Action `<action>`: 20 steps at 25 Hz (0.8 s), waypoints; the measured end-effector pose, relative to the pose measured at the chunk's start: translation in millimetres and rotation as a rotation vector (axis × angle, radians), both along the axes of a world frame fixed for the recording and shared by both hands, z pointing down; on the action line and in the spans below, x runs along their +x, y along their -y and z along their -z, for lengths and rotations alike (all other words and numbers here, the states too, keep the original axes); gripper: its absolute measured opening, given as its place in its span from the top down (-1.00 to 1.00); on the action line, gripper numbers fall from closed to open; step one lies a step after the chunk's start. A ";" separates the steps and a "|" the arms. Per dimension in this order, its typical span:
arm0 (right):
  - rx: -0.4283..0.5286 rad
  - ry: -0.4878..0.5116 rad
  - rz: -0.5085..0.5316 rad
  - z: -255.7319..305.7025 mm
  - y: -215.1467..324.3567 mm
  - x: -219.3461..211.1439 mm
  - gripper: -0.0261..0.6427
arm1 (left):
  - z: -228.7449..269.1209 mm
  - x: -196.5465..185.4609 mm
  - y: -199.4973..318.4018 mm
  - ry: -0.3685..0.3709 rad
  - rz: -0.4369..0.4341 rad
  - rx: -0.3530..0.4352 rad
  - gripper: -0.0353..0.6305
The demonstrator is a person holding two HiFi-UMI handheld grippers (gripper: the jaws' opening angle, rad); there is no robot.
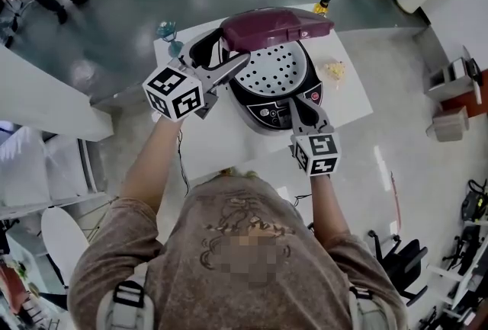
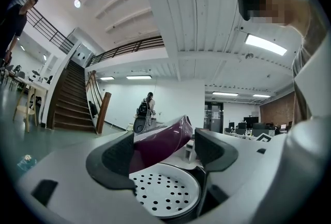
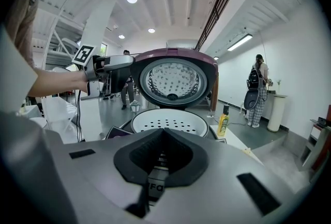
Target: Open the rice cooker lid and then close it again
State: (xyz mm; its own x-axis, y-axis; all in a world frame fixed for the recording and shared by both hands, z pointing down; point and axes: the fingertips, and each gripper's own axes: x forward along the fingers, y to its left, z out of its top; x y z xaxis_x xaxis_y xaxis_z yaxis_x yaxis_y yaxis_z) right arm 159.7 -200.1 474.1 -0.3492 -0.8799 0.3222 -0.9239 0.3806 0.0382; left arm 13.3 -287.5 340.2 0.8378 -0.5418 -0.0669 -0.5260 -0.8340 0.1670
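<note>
The rice cooker (image 1: 271, 112) stands on a white table (image 1: 352, 96) with its maroon lid (image 1: 274, 25) raised. A white perforated tray (image 1: 273, 71) shows inside the pot. My left gripper (image 1: 218, 60) is open at the lid's left edge. In the left gripper view the lid (image 2: 160, 143) shows between the spread jaws, above the tray (image 2: 163, 192). My right gripper (image 1: 300, 109) is shut and empty, low at the cooker's front panel. From there I see the lid's underside (image 3: 173, 80), the tray (image 3: 168, 120) and the left gripper (image 3: 111, 65) at the lid's edge.
A yellow bottle (image 1: 323, 4) stands at the table's far edge behind the cooker, and yellowish crumbs (image 1: 334, 71) lie to its right. A teal object (image 1: 168, 31) sits at the far left corner. People stand well away on the floor (image 3: 257, 88).
</note>
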 end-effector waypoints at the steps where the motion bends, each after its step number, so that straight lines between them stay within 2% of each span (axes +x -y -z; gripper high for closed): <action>1: 0.001 -0.001 0.000 -0.2 0.1 -0.1 0.91 | -1.6 0.3 -1.7 -0.001 -0.002 -0.003 -0.19; 20: 0.010 -0.009 -0.006 0.7 -0.7 -0.3 0.91 | -37.4 9.4 -33.1 0.016 -0.050 -0.065 -0.21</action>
